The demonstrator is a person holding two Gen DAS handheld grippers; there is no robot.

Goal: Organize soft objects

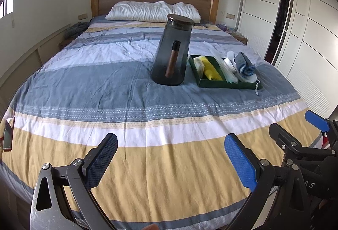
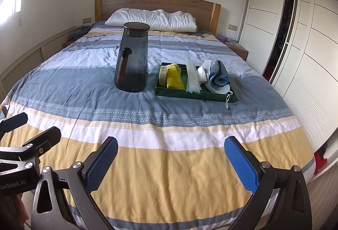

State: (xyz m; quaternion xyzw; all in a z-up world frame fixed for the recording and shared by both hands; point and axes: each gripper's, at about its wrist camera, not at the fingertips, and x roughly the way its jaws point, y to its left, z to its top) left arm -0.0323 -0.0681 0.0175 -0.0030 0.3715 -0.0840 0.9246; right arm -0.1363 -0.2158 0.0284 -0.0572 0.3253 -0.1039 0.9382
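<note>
A dark green tray point(image 1: 228, 84) point(image 2: 190, 94) lies on the striped bed. It holds a yellow cloth point(image 1: 211, 69) point(image 2: 174, 78), a pale sponge block point(image 1: 198, 63) point(image 2: 162, 75), a clear plastic packet point(image 1: 227, 70) point(image 2: 192, 78), white cloths point(image 1: 230, 61) point(image 2: 203, 73) and a folded blue cloth point(image 1: 245, 64) point(image 2: 219, 73). My left gripper point(image 1: 171, 158) is open and empty over the bed's foot. My right gripper point(image 2: 171, 162) is open and empty beside it, also far from the tray.
A tall smoky glass pitcher point(image 1: 172, 50) point(image 2: 133, 59) with a wooden handle stands upright just left of the tray. White pillows point(image 1: 152, 11) lie by the headboard. A phone point(image 1: 8, 134) lies at the bed's left edge. Wardrobes point(image 2: 306, 50) stand to the right.
</note>
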